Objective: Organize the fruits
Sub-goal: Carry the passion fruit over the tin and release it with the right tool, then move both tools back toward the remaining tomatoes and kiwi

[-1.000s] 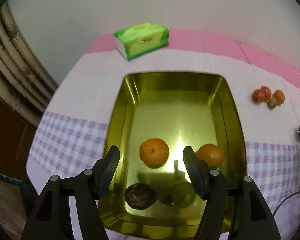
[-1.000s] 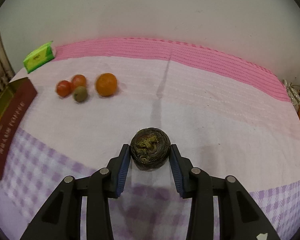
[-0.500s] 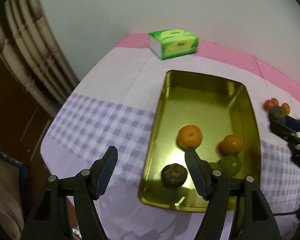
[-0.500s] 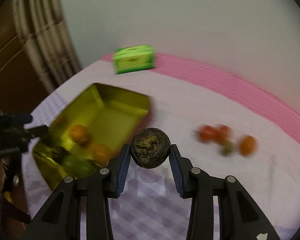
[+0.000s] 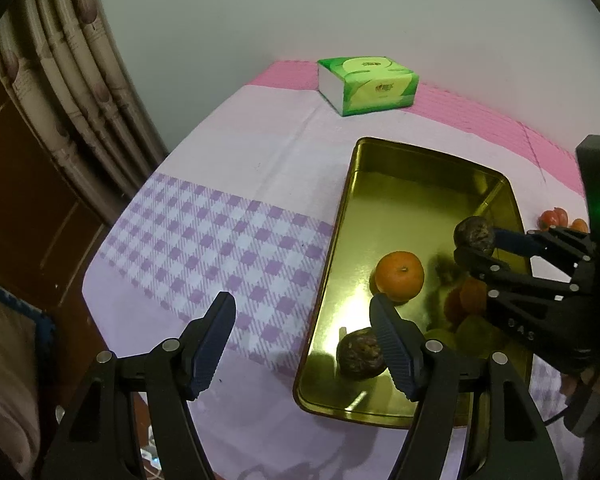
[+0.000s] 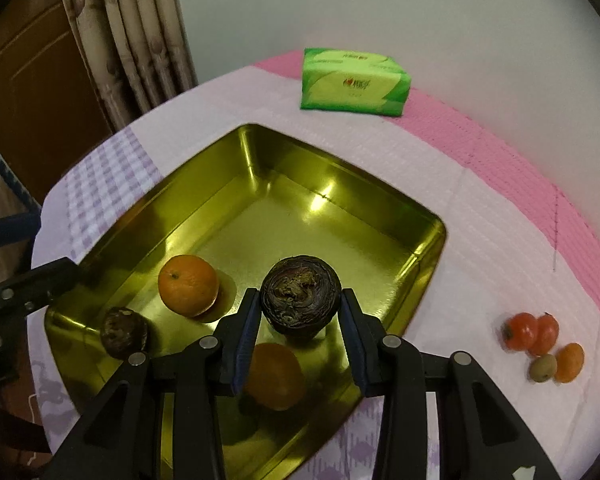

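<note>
My right gripper (image 6: 298, 312) is shut on a dark wrinkled fruit (image 6: 300, 297) and holds it above the gold metal tray (image 6: 428, 276). In the tray lie an orange (image 6: 188, 285), a second dark fruit (image 6: 123, 332) and another orange (image 6: 276, 376) partly hidden under my fingers. From the left wrist view the right gripper (image 5: 476, 246) comes in from the right with its dark fruit (image 5: 474, 236) over the tray (image 5: 340, 240). My left gripper (image 5: 304, 328) stands open and empty over the tray's left rim, near the orange (image 5: 400, 276) and the dark fruit (image 5: 360, 354).
A green tissue pack (image 6: 354, 82) lies at the back on the pink strip. Small fruits sit on the cloth to the tray's right: two red ones (image 6: 530, 332), a small orange one (image 6: 570, 362), a greenish one (image 6: 542, 368). Curtains (image 5: 80, 92) hang past the table's left edge.
My right gripper has swung left with the dark fruit, from over bare cloth to above the tray. My left gripper has drawn back left off the tray.
</note>
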### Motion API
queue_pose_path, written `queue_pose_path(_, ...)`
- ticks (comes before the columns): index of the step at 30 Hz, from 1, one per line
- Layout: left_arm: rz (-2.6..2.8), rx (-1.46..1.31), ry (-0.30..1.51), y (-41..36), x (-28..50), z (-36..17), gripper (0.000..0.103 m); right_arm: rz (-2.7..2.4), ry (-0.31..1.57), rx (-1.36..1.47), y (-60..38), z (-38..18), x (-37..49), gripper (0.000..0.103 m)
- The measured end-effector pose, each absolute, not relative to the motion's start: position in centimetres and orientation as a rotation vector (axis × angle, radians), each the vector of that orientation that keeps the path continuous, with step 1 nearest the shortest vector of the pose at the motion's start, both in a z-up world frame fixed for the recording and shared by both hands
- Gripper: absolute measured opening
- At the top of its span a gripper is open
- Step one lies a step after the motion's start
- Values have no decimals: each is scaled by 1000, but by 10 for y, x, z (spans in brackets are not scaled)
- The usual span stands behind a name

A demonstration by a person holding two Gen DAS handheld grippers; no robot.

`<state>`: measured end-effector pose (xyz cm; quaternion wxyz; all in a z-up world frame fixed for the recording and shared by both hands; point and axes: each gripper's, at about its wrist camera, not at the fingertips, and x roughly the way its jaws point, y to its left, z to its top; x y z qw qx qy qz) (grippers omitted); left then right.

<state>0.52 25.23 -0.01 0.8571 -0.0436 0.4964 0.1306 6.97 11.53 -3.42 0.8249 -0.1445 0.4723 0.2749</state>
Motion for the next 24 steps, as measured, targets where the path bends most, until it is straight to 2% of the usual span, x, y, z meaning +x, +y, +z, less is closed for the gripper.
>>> queue_pose_path(11, 263, -89, 1059, 251, 6, -3, 70, 597, 1011, -324, 128, -43, 72, 38)
queue_pose_path(14, 258, -88, 1059, 249, 6, -4, 70, 592, 1000, -308, 126, -39, 70, 47)
queue_pose_path(16, 259, -83, 1058, 248, 5, -3, 70, 590, 985, -293, 122, -33, 68, 47)
queue_pose_path(24, 252, -70, 1051, 245, 5, -3, 70, 515, 915, -158, 38, -5, 42, 47)
